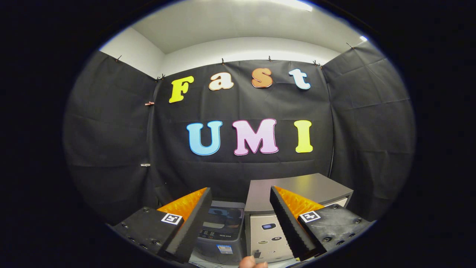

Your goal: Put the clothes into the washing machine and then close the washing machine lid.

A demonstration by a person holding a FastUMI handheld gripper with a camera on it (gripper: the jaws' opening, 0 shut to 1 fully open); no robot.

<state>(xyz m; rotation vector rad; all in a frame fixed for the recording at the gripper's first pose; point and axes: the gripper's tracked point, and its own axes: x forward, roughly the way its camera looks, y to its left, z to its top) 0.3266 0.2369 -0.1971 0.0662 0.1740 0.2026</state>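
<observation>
**Two machines ahead, tongs spread with nothing between them**

Two appliances stand low in the frame against the black cloth wall [241,171]. The washer [222,230], a small grey top-loader, sits just left of centre at the bottom, seen in the gap between the two fingers. Its lid [225,216] is dark and glossy and looks to lie flat over the top, though part of it is hidden by the left finger, so whether it is fully closed cannot be told. A control strip runs along the front edge of the washer's top, and a small sticker shows on its front face.

Just beside it on the right stands a larger light-coloured cabinet [297,188] with a flat grey top and a pale front panel bearing a few small buttons. It is taller than the washer, and the two stand side by side, touching or nearly so.

The tongs [240,227] are released: the fingers stand wide apart, pressing on nothing. The left finger overlaps the washer's left side in the picture; the right finger crosses the cabinet's front.

A fingertip [253,263] of the person shows at the bottom centre, below the cabinet's front.

White walls and ceiling rise above the cloth in the upper part of the frame.
</observation>
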